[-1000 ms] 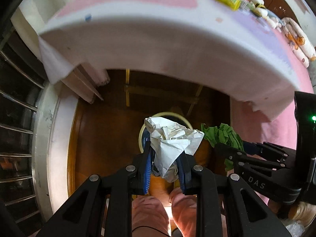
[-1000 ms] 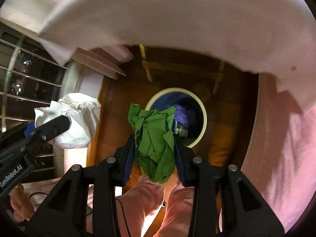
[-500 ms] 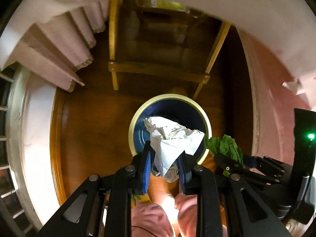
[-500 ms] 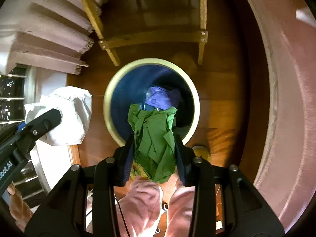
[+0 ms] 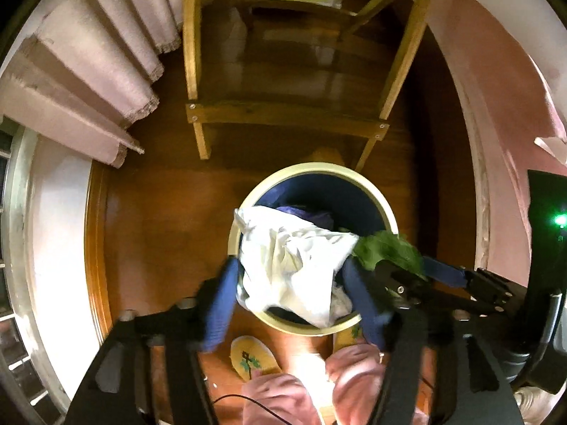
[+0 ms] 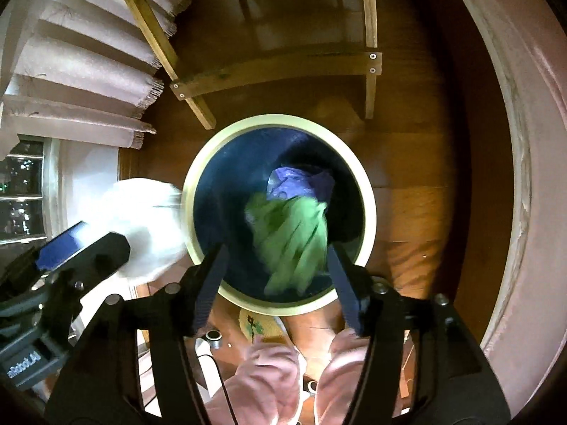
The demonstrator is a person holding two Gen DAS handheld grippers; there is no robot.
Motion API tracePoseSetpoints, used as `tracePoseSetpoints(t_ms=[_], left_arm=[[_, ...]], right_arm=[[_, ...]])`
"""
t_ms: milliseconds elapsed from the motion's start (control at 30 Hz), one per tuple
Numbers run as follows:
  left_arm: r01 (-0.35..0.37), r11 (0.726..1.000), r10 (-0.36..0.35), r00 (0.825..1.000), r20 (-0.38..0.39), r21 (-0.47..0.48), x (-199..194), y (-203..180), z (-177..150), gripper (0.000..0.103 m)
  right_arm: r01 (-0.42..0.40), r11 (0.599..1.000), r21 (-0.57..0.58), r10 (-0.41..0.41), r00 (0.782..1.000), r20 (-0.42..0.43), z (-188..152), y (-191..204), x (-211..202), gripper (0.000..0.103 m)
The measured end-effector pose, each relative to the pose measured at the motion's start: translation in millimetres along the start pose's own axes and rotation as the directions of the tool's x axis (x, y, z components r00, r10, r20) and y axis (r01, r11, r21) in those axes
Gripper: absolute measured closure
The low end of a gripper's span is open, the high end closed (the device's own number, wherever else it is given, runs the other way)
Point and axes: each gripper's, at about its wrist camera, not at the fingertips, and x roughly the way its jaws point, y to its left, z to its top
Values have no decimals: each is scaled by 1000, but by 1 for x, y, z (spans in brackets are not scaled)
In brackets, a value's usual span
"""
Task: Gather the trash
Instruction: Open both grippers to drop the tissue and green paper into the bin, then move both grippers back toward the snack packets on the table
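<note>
A round bin with a cream rim (image 5: 375, 191) and dark blue inside stands on the wooden floor under me. My left gripper (image 5: 290, 276) is open above it, fingers spread wide, and the crumpled white paper (image 5: 294, 265) hangs loose between them over the bin mouth. In the right wrist view my right gripper (image 6: 276, 253) is open too. The green paper (image 6: 290, 237) is blurred between its fingers, dropping into the bin (image 6: 191, 191) onto a purple wad (image 6: 301, 184). The white paper (image 6: 141, 226) shows blurred at the left.
Wooden table legs and a crossbar (image 5: 283, 115) stand just beyond the bin. Pink cloth (image 5: 496, 106) hangs at the right, and pleated curtain folds (image 5: 88, 81) and a window (image 6: 24, 184) are at the left. A person's pink-clad knees (image 6: 276, 382) and a yellow slipper (image 5: 253, 357) are below.
Both grippers have gone from shut to open over the bin. The white and green papers have come loose and are falling, blurred, and the bin looks larger and nearer.
</note>
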Motion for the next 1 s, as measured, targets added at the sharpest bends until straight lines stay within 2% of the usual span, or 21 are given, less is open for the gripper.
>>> tracePoseSetpoints(t_ms=[133,333,500,633,733,1000], left_arm=[[-1,1000,2,1000,14,-28,-9,9,-2,24],[-5,999,7,999,53,-45,-43,12,-9,22],[9,999,-5,995,103,-39,-103,5,-16,22],[39,999,-34,984,174,-27,-165,2,-18,22],[57,998,-54,974,221,-10,-212,0,-17,16],[75,993,-102,941,324,96,-342,-9,-19,16]], right_arm=[[13,1000,-9,-13,1000,21,-3,4,-16,40],[31,999,-19,-30,998,53,-10,11,-49,39],[39,999,-14,-38,997,67,-24,20,-93,39],[39,999,-16,-37,996,82,-36,32,-134,39],[36,999,-11,-35,994,99,-46,44,-171,39],[13,1000,-23,-8,979,205,-59,85,-274,39]])
